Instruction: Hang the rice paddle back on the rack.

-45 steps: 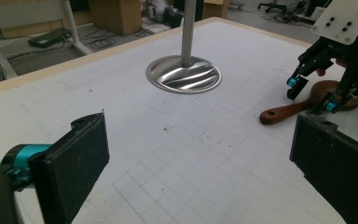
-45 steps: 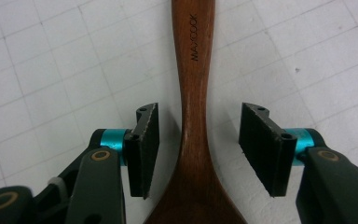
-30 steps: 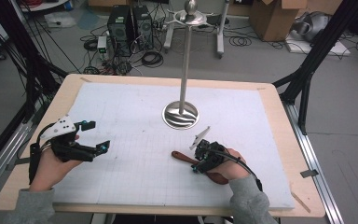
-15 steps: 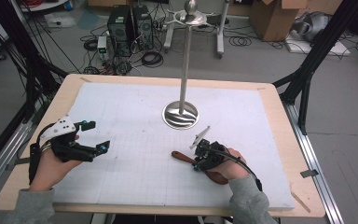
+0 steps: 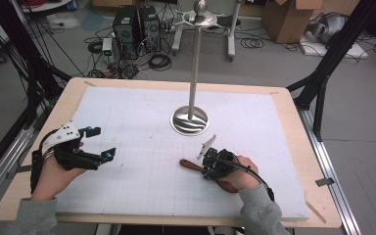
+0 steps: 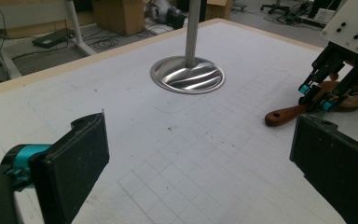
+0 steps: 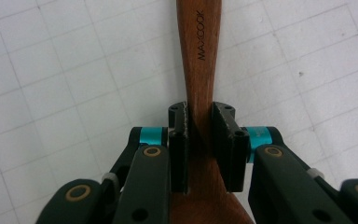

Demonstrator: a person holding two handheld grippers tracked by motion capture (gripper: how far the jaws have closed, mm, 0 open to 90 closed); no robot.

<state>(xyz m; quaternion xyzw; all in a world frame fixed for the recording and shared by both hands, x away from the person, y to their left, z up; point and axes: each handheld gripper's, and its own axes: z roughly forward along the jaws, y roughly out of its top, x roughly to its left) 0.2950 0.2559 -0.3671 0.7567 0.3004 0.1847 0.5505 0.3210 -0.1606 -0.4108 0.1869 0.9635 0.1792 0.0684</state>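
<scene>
A brown wooden spoon (image 5: 188, 164) lies on the white gridded mat (image 5: 142, 112) at the front right, its handle pointing left. My right gripper (image 5: 207, 168) has just been closing its jaws, and the right gripper view has both pads pressed against the narrow handle of the spoon (image 7: 199, 56), where the right gripper (image 7: 200, 116) straddles it. My left gripper (image 5: 103, 142) rests open at the front left, nothing between its fingers. In the left gripper view the wide-open left gripper (image 6: 200, 154) faces the spoon (image 6: 286, 114) and the right gripper (image 6: 314, 95) across the mat.
A tall metal stand (image 5: 190, 121) with a round shiny base rises at the mat's middle back; its base (image 6: 187, 74) is seen ahead of the left gripper. The wooden table edge (image 5: 293, 122) frames the mat. Cables, computers and boxes sit on the floor beyond.
The right gripper's jaws have narrowed onto the spoon handle. Both hands and the spoon have stayed where they were.
</scene>
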